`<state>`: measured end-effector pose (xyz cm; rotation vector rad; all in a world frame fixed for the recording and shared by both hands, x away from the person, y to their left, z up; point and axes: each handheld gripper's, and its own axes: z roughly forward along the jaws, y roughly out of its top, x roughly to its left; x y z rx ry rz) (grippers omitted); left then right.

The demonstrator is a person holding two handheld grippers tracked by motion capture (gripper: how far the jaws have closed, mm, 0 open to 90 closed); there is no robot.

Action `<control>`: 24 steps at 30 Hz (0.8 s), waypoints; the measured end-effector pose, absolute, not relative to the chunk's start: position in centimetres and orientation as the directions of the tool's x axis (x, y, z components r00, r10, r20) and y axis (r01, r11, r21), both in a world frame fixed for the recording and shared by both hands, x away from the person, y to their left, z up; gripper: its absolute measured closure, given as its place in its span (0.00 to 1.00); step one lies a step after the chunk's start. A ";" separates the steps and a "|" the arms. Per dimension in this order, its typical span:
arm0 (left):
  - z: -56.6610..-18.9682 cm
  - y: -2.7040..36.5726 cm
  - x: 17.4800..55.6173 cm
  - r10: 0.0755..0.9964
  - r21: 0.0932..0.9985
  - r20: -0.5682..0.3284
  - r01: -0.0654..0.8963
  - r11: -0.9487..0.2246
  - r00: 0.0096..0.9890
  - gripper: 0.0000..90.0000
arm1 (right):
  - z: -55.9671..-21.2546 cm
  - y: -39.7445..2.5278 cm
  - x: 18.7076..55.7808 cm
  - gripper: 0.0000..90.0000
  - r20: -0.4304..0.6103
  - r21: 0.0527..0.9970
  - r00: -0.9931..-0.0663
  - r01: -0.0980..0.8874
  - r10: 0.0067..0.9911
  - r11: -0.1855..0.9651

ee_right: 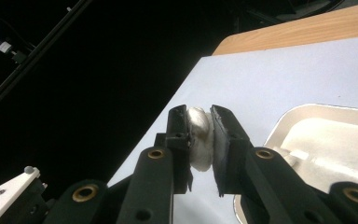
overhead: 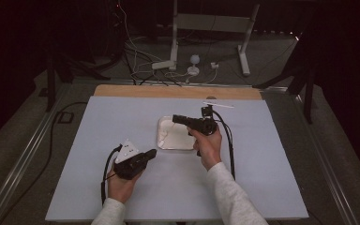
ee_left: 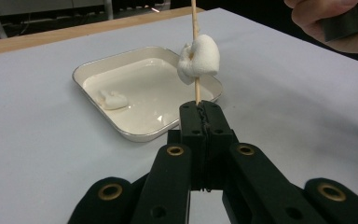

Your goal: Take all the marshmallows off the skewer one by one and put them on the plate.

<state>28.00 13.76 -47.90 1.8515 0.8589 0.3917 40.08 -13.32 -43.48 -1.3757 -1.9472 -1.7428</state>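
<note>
My left gripper [ee_left: 199, 108] is shut on the lower end of a thin wooden skewer [ee_left: 194, 23] that stands upright. A white marshmallow [ee_left: 198, 58] is threaded on the skewer above the jaws. My right gripper [ee_right: 200, 114] is shut on a second white marshmallow [ee_right: 200, 140], squeezed between its pads. In the high view the right gripper [overhead: 175, 117] hangs over the far left corner of a shallow white tray [overhead: 178, 148]. The left gripper [overhead: 153, 152] sits near the tray's near left corner. Another marshmallow [ee_left: 113, 99] lies in the tray [ee_left: 93, 65].
A pale sheet [overhead: 98, 187] covers the table, with a bare wooden strip [overhead: 178, 91] along the far edge. A thin white stick [overhead: 218, 104] lies behind the tray. The person's right hand [ee_left: 335, 23] hovers at the upper right of the left gripper view.
</note>
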 end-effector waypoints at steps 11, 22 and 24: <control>-48.6 14.4 27.7 0.726 0.869 -0.083 0.406 -0.282 0.683 1.00 | -42.8 -15.6 40.7 0.89 0.684 0.687 -0.494 0.684 0.536 -0.246; -48.4 15.3 28.1 0.745 0.881 -0.160 0.434 -0.188 0.647 1.00 | -42.7 -16.7 40.8 0.87 0.581 0.741 -0.552 0.662 0.598 -0.109; -48.5 15.4 28.2 0.749 0.880 -0.167 0.439 -0.179 0.641 1.00 | -42.9 -16.5 40.8 0.87 0.574 0.740 -0.554 0.666 0.603 -0.093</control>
